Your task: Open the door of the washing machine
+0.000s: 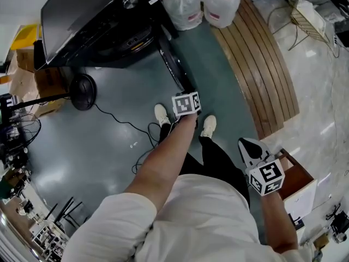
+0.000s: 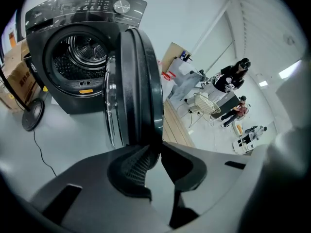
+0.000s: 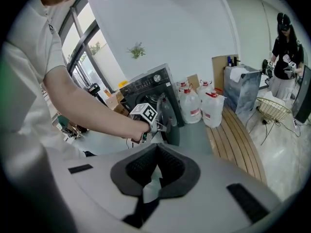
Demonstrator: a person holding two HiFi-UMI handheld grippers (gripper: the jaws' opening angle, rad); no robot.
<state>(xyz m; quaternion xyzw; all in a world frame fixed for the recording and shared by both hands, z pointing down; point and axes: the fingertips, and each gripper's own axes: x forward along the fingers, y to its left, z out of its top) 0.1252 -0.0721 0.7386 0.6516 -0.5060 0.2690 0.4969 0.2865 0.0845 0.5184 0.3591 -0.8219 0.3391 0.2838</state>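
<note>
Black door (image 2: 138, 81) swung out from washing machine (image 2: 58, 28), standing tall, edge-on; left gripper (image 2: 156, 152) pinches rim; right gripper (image 3: 156, 147) clenched, empty.

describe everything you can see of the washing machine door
The door is round, dark and glossy, plastic by its look, with a clear bulging window and chrome ring on its inner face. It stands swung open, edge-on in the left gripper view, right of the drum opening. The left gripper is closed on its rim.
</note>
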